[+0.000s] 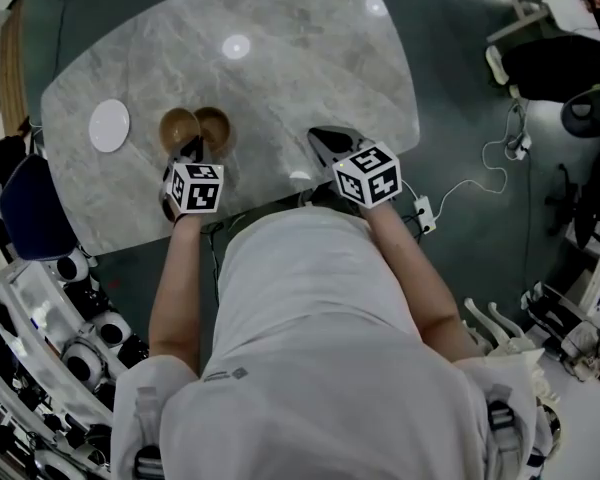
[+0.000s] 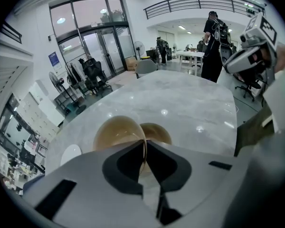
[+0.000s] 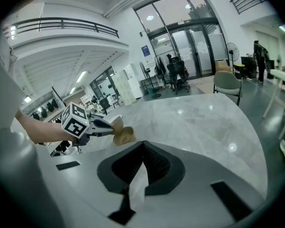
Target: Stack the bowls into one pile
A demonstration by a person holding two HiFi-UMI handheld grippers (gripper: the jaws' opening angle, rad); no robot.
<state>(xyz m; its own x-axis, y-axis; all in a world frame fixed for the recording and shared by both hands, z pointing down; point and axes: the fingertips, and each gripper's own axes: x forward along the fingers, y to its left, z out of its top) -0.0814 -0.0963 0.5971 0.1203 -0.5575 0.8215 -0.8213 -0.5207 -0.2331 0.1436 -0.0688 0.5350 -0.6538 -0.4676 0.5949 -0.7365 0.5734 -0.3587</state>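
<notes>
Left gripper (image 2: 145, 144) — we see its jaws pinching a brown bowl's (image 2: 115, 131) rim, beside the second bowl (image 2: 157, 133). Right gripper (image 3: 142, 147): jaws together, empty.

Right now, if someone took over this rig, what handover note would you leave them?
Left gripper: shut on the near rim of the left brown bowl.
Right gripper: shut, empty, over the near part of the table.
Second brown bowl: right beside the held one.
White round dish: further left, apart.
Done: one bowl gripped; nothing stacked yet.
Left: set the held bowl into the other, probably.
</notes>
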